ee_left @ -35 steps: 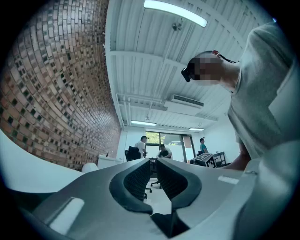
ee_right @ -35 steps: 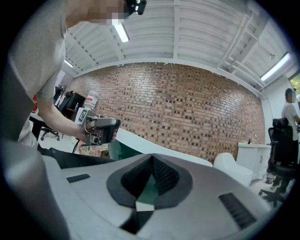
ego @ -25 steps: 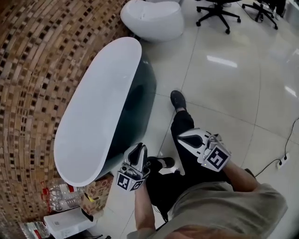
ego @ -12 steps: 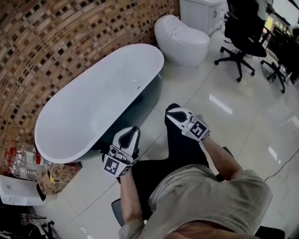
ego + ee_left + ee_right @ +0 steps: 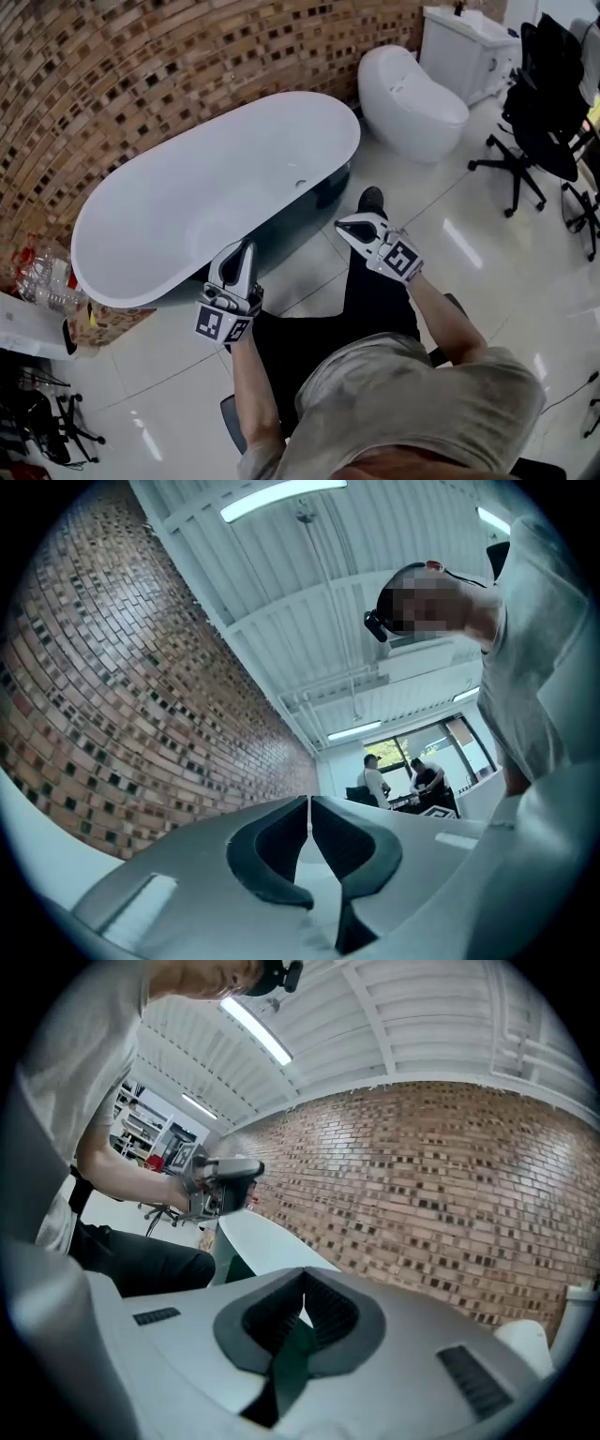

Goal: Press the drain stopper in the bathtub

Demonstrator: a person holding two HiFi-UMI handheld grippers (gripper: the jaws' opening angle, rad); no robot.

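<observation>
A long oval bathtub, white inside and dark green outside, stands along the brick wall. A small round fitting shows on its inner surface near the right end; I cannot tell whether it is the drain stopper. My left gripper is shut and empty, its tips just outside the tub's near rim. My right gripper is also shut and empty, held above the floor beside the tub's right end. The left gripper view shows its own gripper aimed up at the ceiling. In the right gripper view, that gripper points at the tub and the left gripper.
A white toilet and a white cabinet stand right of the tub. Black office chairs are at the far right. A cardboard box and water bottles sit at the tub's left end. Two people stand far off.
The head view has swung, so the tub now lies across the frame and its inside shows. Both grippers are nearer the tub's rim, still shut.
</observation>
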